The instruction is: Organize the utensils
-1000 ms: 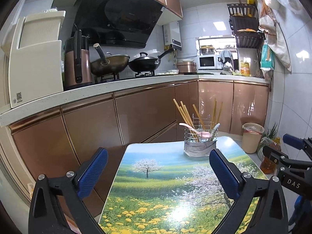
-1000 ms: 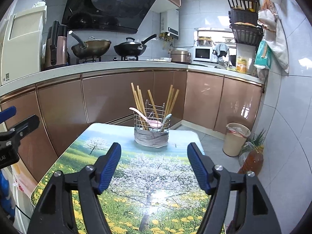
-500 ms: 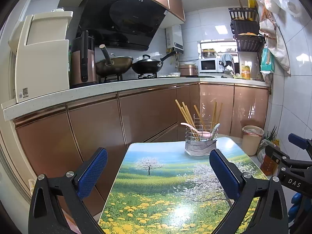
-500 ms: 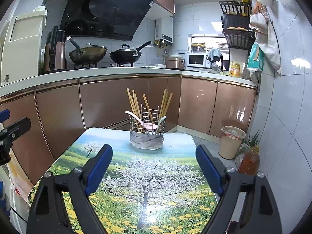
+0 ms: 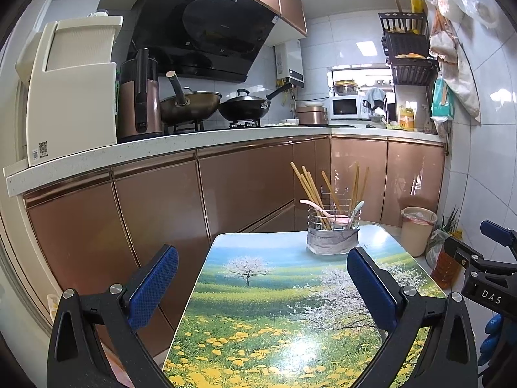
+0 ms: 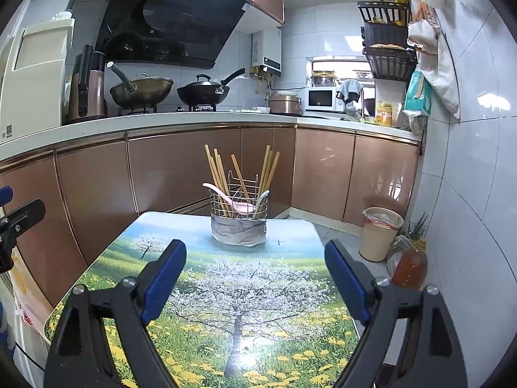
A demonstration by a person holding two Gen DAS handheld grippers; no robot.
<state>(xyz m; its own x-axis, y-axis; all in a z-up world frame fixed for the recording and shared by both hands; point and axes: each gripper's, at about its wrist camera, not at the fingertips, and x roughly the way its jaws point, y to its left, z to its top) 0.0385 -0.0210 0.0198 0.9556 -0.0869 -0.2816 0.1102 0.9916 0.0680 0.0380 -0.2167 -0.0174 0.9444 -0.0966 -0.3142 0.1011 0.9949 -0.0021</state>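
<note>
Both grippers (image 5: 262, 278) (image 6: 255, 273) wide apart, empty.

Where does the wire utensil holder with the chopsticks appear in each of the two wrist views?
Left wrist view: the wire utensil holder stands right of centre, at the table's far edge.
Right wrist view: the holder stands near the centre, at the table's far edge.
Shared landmark: the beige waste bin on the floor, right of the holder.

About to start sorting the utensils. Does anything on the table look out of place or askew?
Only slightly: in the wire utensil holder, the pink spoon lies slanted across the rim, handle poking out left, while the chopsticks stand nearly upright. Nothing is spilled on the table.
</note>
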